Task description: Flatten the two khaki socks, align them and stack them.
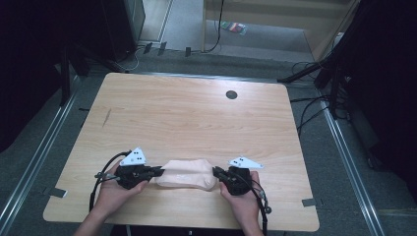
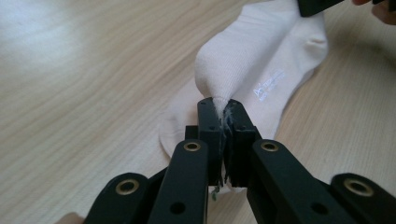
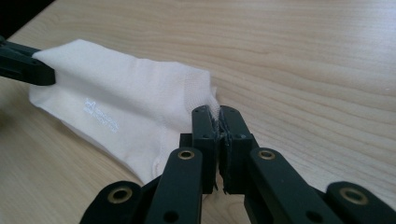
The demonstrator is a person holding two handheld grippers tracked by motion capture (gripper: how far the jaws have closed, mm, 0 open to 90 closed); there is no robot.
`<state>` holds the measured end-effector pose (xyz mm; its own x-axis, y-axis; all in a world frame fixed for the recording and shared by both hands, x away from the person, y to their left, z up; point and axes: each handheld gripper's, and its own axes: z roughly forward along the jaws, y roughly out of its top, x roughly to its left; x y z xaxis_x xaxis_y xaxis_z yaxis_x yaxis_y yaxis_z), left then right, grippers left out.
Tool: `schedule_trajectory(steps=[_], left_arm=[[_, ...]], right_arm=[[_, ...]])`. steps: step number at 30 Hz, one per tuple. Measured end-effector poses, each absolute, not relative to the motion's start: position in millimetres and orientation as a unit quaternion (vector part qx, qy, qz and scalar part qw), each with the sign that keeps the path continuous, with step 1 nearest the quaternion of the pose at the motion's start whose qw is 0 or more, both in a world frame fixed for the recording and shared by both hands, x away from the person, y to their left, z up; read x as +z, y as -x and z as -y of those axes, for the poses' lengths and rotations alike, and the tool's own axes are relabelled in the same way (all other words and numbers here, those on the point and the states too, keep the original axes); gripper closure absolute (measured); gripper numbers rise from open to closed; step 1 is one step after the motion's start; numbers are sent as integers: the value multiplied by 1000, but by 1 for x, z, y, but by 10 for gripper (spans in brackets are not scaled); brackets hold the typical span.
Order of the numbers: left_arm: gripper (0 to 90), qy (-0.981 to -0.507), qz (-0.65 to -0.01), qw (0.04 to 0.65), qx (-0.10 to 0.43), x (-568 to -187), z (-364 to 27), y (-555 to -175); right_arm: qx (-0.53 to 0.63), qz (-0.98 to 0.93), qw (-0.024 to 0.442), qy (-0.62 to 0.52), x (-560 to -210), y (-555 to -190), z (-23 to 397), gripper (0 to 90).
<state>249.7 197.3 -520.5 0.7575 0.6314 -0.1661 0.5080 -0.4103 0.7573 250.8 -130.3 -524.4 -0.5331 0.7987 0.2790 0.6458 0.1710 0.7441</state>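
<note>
A cream-white sock lies near the front edge of the wooden table, stretched between the two grippers. My left gripper is shut on the sock's left end; in the left gripper view the fabric bunches up between the closed jaws of the left gripper. My right gripper is shut on the sock's right end, and in the right gripper view the sock runs away to the left from the right gripper, with small printed lettering on it. The other gripper's jaw tip pinches the far corner.
A small dark round hole sits near the table's far edge. Cables trail on the floor to the right, and metal rails run along both sides of the table. Hands hold the grippers at the front edge.
</note>
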Motion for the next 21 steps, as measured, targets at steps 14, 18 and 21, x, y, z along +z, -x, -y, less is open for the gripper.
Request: schedule_trajectory(steps=[14, 18, 21], left_arm=[[651, -801, -391, 447, 70, -528, -198, -253], [676, -817, -384, 419, 99, -532, -184, -251], [869, -819, -385, 413, 105, -531, -181, -249]], right_arm=[[434, -751, 82, -491, -535, -257, 130, 758], [431, -754, 87, -489, -535, -257, 129, 815], [427, -756, 85, -489, -535, -256, 128, 844]])
